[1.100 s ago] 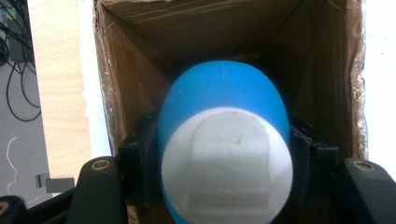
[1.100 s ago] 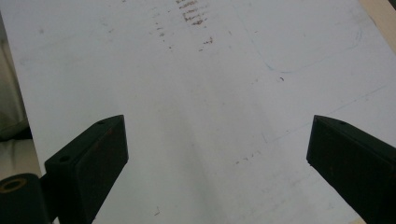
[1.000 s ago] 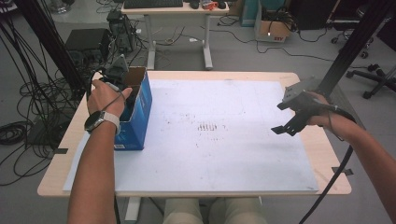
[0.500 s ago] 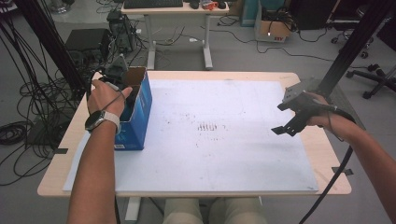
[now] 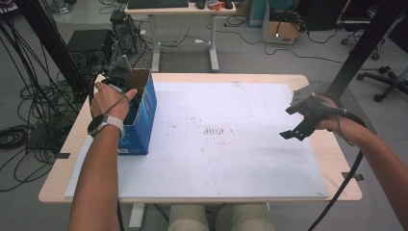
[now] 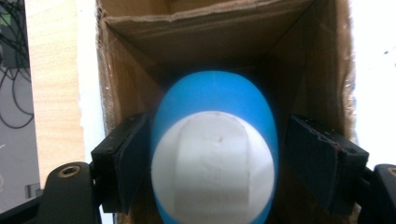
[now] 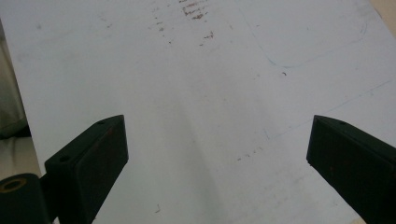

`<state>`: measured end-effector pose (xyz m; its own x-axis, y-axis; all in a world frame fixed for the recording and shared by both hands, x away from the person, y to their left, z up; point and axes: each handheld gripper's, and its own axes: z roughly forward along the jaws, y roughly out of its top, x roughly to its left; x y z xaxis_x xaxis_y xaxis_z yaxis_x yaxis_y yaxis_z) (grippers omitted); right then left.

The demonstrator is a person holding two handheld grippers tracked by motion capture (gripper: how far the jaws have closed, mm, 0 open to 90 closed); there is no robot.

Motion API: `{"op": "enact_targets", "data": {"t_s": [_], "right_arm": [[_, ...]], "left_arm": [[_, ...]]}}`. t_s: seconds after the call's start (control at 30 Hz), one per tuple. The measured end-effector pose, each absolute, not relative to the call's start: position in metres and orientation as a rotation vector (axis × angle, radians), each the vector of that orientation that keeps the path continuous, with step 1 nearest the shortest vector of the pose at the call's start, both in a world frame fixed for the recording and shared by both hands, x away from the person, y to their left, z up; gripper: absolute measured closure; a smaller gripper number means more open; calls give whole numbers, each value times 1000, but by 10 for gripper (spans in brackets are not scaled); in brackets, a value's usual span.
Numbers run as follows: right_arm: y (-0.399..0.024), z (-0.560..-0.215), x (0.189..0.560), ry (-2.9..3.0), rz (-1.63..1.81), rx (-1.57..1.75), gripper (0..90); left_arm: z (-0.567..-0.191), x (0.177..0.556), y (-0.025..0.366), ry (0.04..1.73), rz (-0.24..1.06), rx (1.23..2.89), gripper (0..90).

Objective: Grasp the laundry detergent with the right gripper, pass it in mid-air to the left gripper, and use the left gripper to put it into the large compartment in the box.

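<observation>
A blue, rounded object with a white face (image 6: 212,154) lies inside an open cardboard box with blue outer walls (image 5: 144,115). My left gripper (image 6: 219,128) reaches down into that box at the table's left side, held by a hand wearing a watch. Its jaws have just been opening and now stand either side of the object, with a gap showing at the right pad (image 6: 317,158). My right gripper (image 5: 287,122) hovers open above the right part of the white board (image 7: 205,93), nothing between its jaws.
The white board (image 5: 226,159) covers most of the wooden table (image 5: 332,159), with faint dark marks near its middle. The box's brown inner walls (image 6: 299,70) close tightly around the left jaws. Cables, a desk and chairs stand on the floor beyond the table.
</observation>
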<state>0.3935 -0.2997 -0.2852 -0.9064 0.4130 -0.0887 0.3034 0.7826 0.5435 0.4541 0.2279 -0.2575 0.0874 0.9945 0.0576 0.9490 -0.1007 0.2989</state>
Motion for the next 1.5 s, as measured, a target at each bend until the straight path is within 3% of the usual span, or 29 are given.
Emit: {"op": "enact_targets", "data": {"t_s": [0.03,0.07,0.47,0.9,1.5], "right_arm": [[-299,-284,393,2777,783,566,55],[-298,-285,393,2770,796,569,55],[-297,-278,392,2763,789,566,55],[-297,-266,394,2742,784,545,55],[-292,-256,394,2734,780,522,55]], "left_arm": [[-256,454,228,1966,364,2168,227],[-254,453,228,1964,369,2142,141],[-213,444,225,1880,412,2112,82],[-145,431,187,1583,475,2235,79],[-141,423,120,1157,333,2478,82]]}}
